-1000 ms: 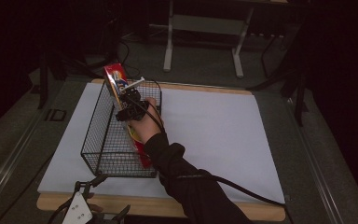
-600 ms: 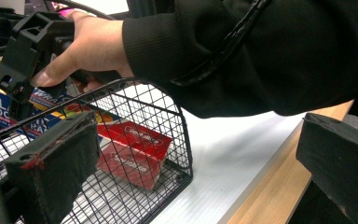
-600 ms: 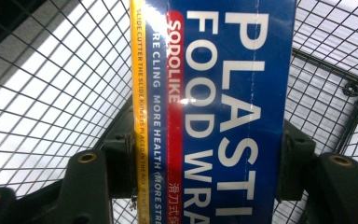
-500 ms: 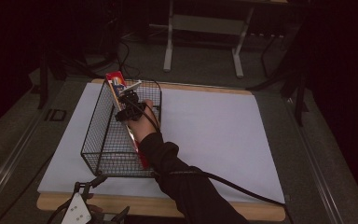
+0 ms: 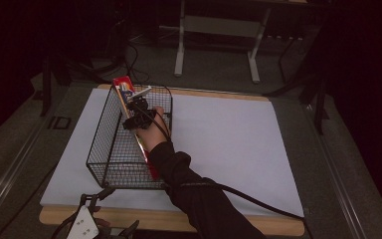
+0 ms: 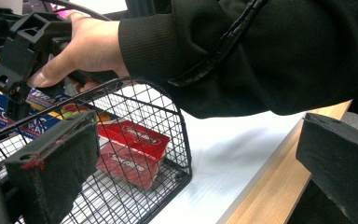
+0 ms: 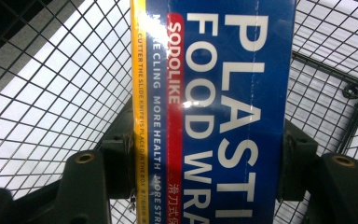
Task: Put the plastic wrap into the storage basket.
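Note:
A long box of plastic food wrap (image 5: 146, 154), blue and red, slants inside a black wire basket (image 5: 107, 134) on the white sheet. Its far end (image 5: 123, 85) sticks up over the basket's far rim. Its red near end (image 6: 133, 151) sits low by the basket's near right corner. My right gripper (image 5: 138, 115) is shut on the box (image 7: 214, 112) at mid-length, one jaw on each side (image 7: 205, 154). A hand in a black sleeve (image 6: 88, 44) holds it. My left gripper (image 5: 110, 211) waits at the table's front edge, its pads (image 6: 51, 168) wide apart, just outside the basket (image 6: 168, 140).
A white sheet (image 5: 229, 139) covers the wooden table (image 5: 258, 226), with open room to the right of the basket. A black cable (image 5: 258, 201) trails from the right arm across the front right. Dark floor and a metal stand (image 5: 219, 30) lie behind.
The far end of the box has tipped down a little toward the basket's rim. The right hand has barely shifted. The left gripper has stayed in place.

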